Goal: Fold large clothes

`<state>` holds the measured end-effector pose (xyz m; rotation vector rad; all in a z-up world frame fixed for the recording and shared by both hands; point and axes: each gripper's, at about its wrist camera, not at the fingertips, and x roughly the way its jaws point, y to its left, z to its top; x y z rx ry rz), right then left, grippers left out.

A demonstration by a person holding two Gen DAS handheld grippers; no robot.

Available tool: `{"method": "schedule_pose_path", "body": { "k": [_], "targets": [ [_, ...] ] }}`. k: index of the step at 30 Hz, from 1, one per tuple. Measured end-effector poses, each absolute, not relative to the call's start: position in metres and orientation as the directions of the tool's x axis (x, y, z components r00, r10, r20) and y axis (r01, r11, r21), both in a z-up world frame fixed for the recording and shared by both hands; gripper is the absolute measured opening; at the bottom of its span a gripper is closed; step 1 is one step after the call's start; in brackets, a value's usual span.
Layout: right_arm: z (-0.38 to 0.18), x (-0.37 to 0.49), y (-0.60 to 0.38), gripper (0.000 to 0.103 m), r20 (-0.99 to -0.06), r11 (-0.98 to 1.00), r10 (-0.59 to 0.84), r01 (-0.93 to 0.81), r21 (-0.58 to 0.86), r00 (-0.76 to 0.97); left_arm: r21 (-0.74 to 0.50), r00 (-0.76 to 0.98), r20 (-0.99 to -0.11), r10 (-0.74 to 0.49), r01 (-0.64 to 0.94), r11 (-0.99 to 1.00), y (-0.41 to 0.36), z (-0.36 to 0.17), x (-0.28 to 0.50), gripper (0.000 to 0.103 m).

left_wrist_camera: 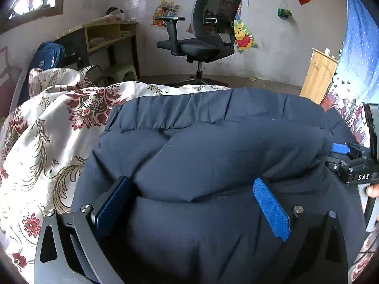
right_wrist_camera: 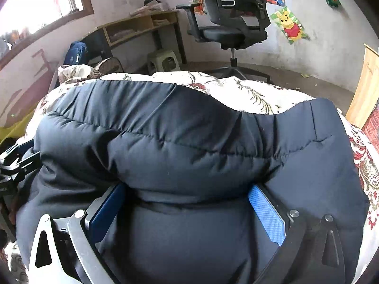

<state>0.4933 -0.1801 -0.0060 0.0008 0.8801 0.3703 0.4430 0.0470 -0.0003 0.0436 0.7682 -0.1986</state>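
A dark navy padded jacket [left_wrist_camera: 213, 146] lies on a bed with a floral cover [left_wrist_camera: 42, 142]. A thick fold of it lies across the top. My left gripper [left_wrist_camera: 191, 189] is open, its blue pads [left_wrist_camera: 270, 208] wide apart, with the rolled fold bulging between them. My right gripper [right_wrist_camera: 187, 194] is also open, with its pads [right_wrist_camera: 265, 213] either side of the jacket [right_wrist_camera: 189, 142] fold. The right gripper shows at the right edge of the left wrist view [left_wrist_camera: 348, 163]. The left gripper shows at the left edge of the right wrist view [right_wrist_camera: 14, 165].
A black office chair [left_wrist_camera: 208, 30] stands on the floor beyond the bed. A wooden desk [left_wrist_camera: 106, 35] with a blue backpack [left_wrist_camera: 47, 56] is at the back left. A green stool [right_wrist_camera: 163, 61] stands by the desk. A wooden cabinet [left_wrist_camera: 317, 75] is at the right.
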Motion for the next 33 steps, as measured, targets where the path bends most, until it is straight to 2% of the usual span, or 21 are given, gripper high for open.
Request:
{"method": "schedule_pose_path", "body": {
  "k": [16, 27, 33],
  "targets": [
    [-0.01, 0.493, -0.178, 0.103, -0.747, 0.94, 0.307, -0.312, 0.139, 0.59, -0.053, 0.714, -0.673, -0.193, 0.214, 0.975, 0.051, -0.012, 0.444, 0.102],
    [-0.01, 0.484, -0.179, 0.103, -0.719, 0.943, 0.301, -0.306, 0.129, 0.626, -0.022, 0.731, -0.658, -0.181, 0.222, 0.975, 0.043, -0.018, 0.438, 0.102],
    [-0.009, 0.462, -0.188, 0.103, -0.648, 0.941, 0.321, -0.308, 0.138, 0.691, 0.036, 0.788, -0.598, -0.148, 0.211, 0.977, 0.035, -0.016, 0.415, 0.102]
  ]
}}
